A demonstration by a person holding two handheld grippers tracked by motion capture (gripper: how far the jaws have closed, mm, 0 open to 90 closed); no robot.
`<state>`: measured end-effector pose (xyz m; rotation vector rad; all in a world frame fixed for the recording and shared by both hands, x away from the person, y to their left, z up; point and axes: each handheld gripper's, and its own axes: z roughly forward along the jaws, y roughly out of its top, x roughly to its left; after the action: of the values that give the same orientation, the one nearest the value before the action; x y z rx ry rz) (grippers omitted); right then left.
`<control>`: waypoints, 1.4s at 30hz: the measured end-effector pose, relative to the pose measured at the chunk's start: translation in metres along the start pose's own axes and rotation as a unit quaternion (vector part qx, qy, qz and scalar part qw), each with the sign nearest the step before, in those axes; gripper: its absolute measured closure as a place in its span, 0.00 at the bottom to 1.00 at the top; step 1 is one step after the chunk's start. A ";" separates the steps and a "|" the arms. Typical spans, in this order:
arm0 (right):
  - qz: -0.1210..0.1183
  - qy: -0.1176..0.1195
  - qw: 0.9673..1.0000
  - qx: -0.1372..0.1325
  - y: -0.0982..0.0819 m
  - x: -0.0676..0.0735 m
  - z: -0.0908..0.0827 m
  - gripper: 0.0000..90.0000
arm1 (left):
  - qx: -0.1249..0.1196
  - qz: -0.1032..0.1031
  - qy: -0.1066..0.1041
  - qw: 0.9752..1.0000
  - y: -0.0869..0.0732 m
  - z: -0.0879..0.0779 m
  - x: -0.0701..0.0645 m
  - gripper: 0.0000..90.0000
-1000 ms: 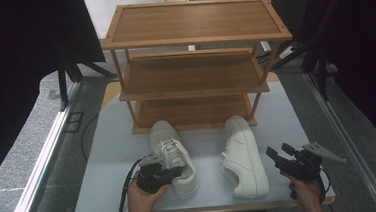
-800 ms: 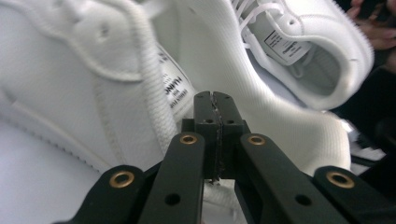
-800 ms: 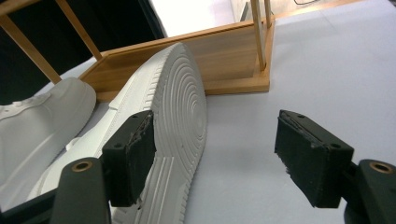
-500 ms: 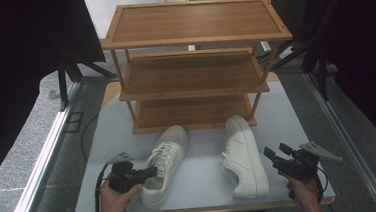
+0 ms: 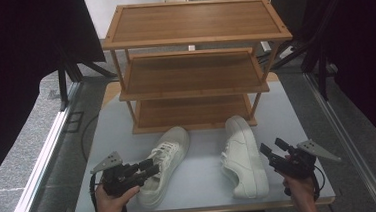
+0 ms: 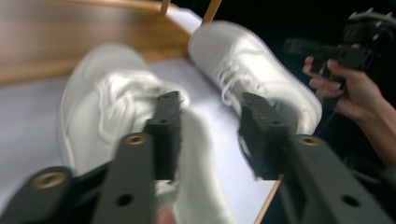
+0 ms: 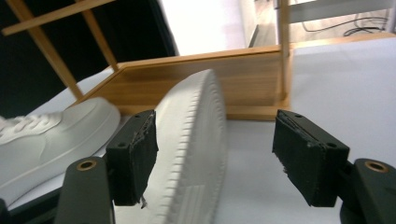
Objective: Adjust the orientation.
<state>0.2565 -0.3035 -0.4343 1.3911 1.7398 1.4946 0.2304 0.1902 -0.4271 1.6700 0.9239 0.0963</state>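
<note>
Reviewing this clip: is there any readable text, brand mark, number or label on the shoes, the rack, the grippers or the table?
None that can be read.
Left white shoe: no logo or print visible; blurred in the left gripper view.
Right white shoe: plain white, no marking visible.
Wooden shoe rack: bare wood, no label.
Left gripper and right gripper: black, no lettering legible.

Two white shoes with white laces lie on the pale counter (image 5: 205, 165), in front of the wooden rack (image 5: 193, 70). The left shoe (image 5: 162, 164) is turned at a slant, its toe pointing toward the rack. The right shoe (image 5: 243, 154) lies almost straight, with its toe close to the rack's bottom shelf. The shoes are apart.
</note>
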 end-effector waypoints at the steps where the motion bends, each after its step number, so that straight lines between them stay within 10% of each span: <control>1: -0.006 0.003 1.000 0.004 0.000 0.003 0.001 0.35 | -0.004 0.003 0.002 1.000 0.000 0.000 -0.001 0.58; 18: -0.080 0.076 0.993 0.042 0.002 0.043 -0.005 0.76 | -0.026 -0.055 -0.018 0.998 0.003 0.013 0.013 0.44; 30: -0.145 0.125 0.976 0.105 -0.017 0.085 0.005 0.99 | -0.029 -0.057 -0.017 0.998 0.007 0.020 0.008 0.44; 42: -0.204 0.091 0.959 0.175 -0.036 0.107 0.013 0.99 | -0.023 -0.071 -0.010 0.997 0.003 0.019 0.013 0.45</control>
<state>0.2120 -0.1997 -0.4438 0.9770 2.3254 1.1546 0.2509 0.1832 -0.4359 1.5559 1.0146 0.0042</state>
